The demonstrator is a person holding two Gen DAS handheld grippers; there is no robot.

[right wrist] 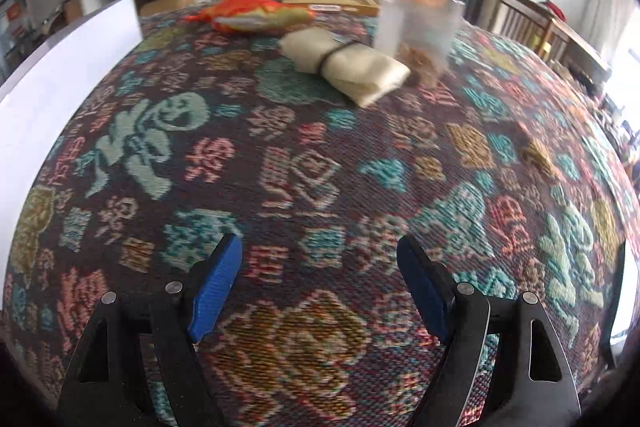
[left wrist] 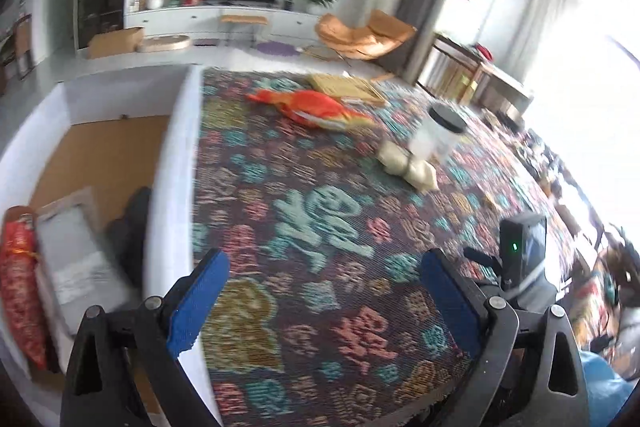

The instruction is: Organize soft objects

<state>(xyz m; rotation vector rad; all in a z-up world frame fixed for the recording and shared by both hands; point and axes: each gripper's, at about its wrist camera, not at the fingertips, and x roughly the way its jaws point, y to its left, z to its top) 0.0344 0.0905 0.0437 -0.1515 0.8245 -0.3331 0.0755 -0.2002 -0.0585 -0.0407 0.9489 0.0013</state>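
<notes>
**Both claws wide and empty over the patterned bench**

The left claw [left wrist: 324, 291] stands spread wide, its ribbed blue pads [left wrist: 200, 301] holding nothing, only woven cloth showing between them. The right claw [right wrist: 320, 285] is likewise wide apart and empty.

The bench [right wrist: 304, 179] is covered in a coarse woven cloth, dark ground with teal, coral and mustard motifs. Towards its far side lies a cream fabric roll [right wrist: 346, 63], soft and plump, cinched around its middle by a dark band. Just beside it, at its right end, stands a translucent plastic jar [right wrist: 418, 23] with a black lid, cylindrical, with brownish contents at the bottom. Beyond the roll lies an orange and yellow soft bag [right wrist: 256, 15], crumpled and pointed at one end. Behind that sits a flat tan box [right wrist: 332, 3].

In the left wrist view, off the bench's white edge, a red mesh-textured bundle [left wrist: 20, 291] lies beside a grey flat packet [left wrist: 76, 255] on the floor.
</notes>
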